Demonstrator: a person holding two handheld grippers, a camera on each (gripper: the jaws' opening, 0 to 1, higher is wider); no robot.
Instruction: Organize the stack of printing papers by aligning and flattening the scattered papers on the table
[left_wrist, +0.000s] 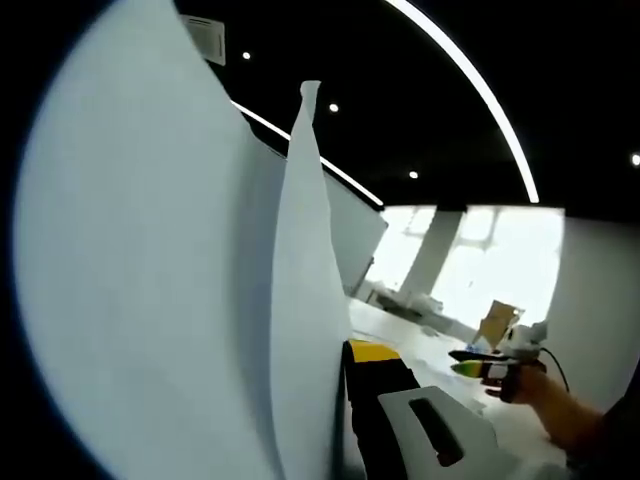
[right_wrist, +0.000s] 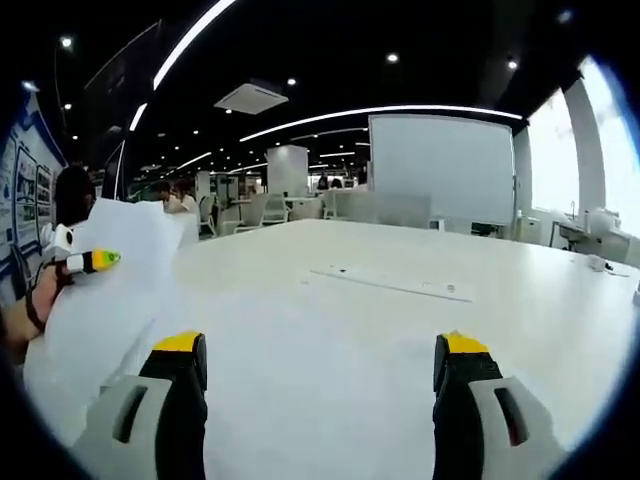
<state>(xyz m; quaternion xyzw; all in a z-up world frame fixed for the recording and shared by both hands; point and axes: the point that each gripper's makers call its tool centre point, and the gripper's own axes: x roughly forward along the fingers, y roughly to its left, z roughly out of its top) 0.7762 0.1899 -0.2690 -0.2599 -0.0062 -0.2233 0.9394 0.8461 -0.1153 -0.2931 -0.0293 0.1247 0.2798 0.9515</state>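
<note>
- Left gripper view: the printing papers (left_wrist: 150, 300) stand close before the camera, lifted off the table (left_wrist: 420, 345), one sheet edge running upright through the middle of the picture.
- The left tongs (left_wrist: 345, 420) are clenched on the printing papers; one yellow-tipped jaw shows just right of the sheet edge, the other is hidden behind the paper.
- Farther right in the same view, a hand (left_wrist: 540, 395) holds the right tongs (left_wrist: 480, 362) above the table, well apart from the papers.
- Right gripper view: the right tongs (right_wrist: 318, 365) are released, their two yellow-tipped jaws wide apart with bare table (right_wrist: 400, 320) between them.
- At the left of that view the printing papers (right_wrist: 110, 290) are held up over the table's near edge, with the left tongs (right_wrist: 90, 262) gripping them at the upper left corner, beside the person's hand (right_wrist: 40, 300).
- A long, flat strip (right_wrist: 392, 282) lies on the table farther off.
</note>
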